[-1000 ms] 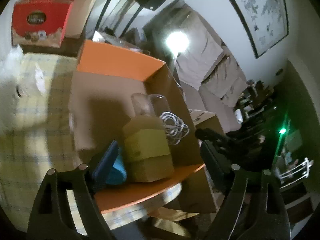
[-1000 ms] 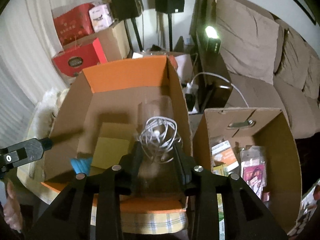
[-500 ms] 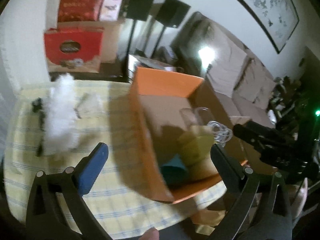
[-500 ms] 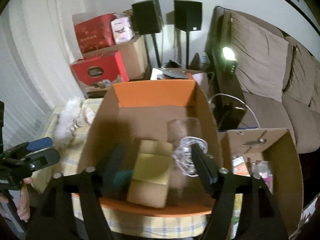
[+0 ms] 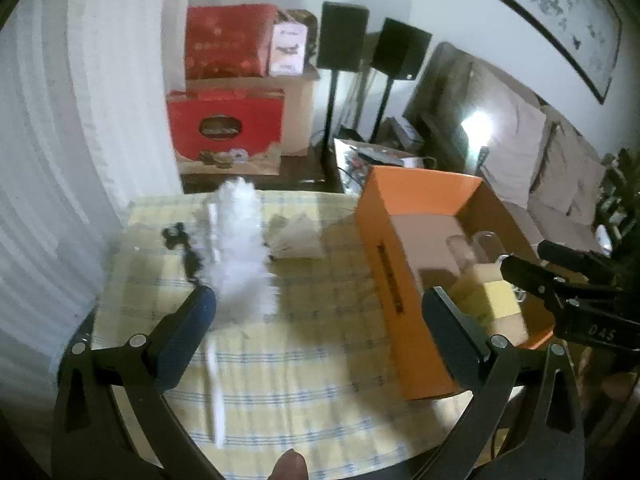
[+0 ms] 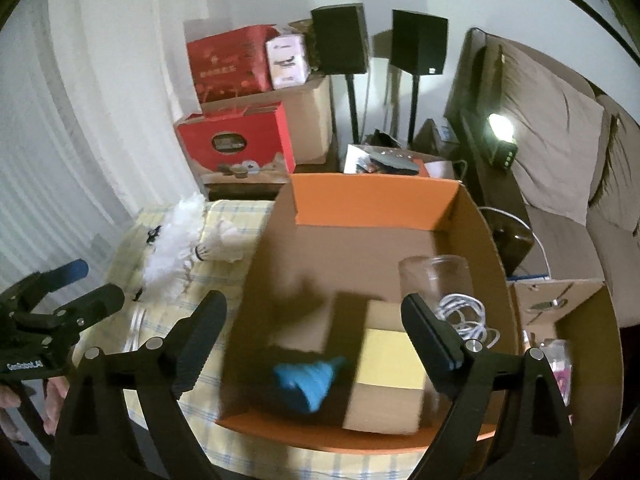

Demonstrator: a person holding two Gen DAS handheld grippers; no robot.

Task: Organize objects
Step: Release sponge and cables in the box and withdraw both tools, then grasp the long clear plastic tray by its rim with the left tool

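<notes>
The orange cardboard box [image 6: 372,204] stands at the right side of the checked surface [image 5: 300,364], holding a glass jar [image 6: 434,276], a coiled white cable [image 6: 466,316], a yellow box [image 6: 390,360] and a blue item [image 6: 310,376]. A white feathery duster [image 5: 240,248] lies on the cloth to the left of it. The right tool [image 6: 316,340] has just been opening over the box, with nothing gripped. The left tool [image 5: 320,332] gapes wide and empty above the cloth.
</notes>
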